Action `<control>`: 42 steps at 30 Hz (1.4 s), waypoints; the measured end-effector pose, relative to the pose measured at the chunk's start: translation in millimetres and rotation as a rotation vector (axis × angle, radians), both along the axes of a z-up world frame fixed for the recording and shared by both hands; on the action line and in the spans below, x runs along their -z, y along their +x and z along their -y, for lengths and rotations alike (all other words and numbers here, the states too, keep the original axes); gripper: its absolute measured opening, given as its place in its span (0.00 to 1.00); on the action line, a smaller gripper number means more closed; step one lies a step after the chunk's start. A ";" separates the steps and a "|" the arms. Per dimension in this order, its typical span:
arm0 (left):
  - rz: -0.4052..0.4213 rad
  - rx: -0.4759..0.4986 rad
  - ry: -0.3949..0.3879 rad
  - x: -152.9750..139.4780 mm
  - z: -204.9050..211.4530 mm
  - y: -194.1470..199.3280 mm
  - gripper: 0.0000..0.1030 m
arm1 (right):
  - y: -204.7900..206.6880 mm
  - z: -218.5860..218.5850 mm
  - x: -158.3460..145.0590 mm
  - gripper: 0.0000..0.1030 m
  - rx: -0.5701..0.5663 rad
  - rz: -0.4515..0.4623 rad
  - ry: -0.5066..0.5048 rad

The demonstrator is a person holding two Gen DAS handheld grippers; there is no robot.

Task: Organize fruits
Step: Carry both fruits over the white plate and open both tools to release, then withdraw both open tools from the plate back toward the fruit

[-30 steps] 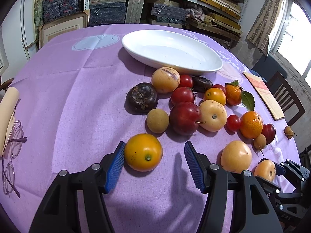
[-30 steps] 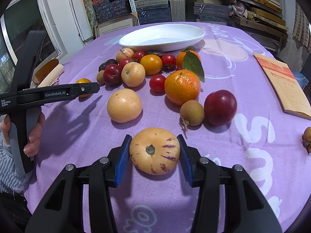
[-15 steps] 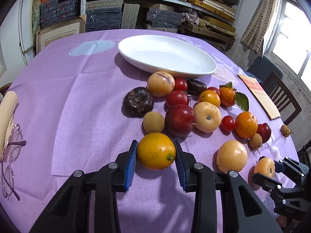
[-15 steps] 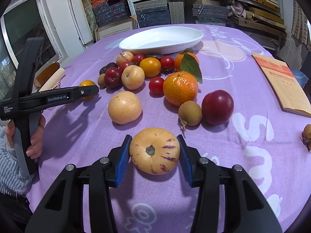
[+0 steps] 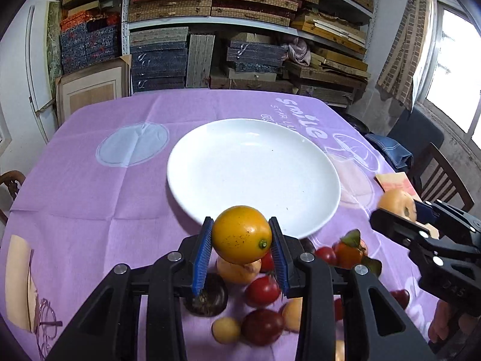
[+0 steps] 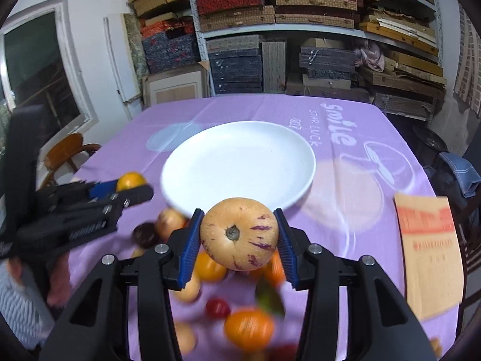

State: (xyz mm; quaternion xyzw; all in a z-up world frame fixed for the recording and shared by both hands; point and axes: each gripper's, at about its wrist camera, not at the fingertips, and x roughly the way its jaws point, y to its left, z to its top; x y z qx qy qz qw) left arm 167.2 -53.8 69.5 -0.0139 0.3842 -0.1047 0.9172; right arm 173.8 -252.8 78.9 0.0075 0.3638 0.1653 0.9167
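Note:
My left gripper is shut on an orange-yellow round fruit, held in the air just short of the near rim of the white plate. My right gripper is shut on a pale yellow melon with purple streaks, also lifted, in front of the white plate. Each gripper shows in the other's view: the right gripper at the right, the left gripper at the left. The plate holds nothing. Several loose fruits lie on the purple cloth below both grippers.
Purple tablecloth covers the round table. An orange paper packet lies at the right edge. Glasses and a beige roll lie at the left. Wooden chairs stand around the table, with stacked shelves behind.
The left gripper closed on the orange-yellow fruit and lifted it. Both grippers rose with their fruits and moved forward to the plate's near rim.

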 end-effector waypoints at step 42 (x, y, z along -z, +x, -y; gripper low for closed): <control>-0.023 -0.267 -0.048 39.2 -66.9 -117.4 0.78 | -145.5 111.4 35.1 0.96 0.254 0.201 0.147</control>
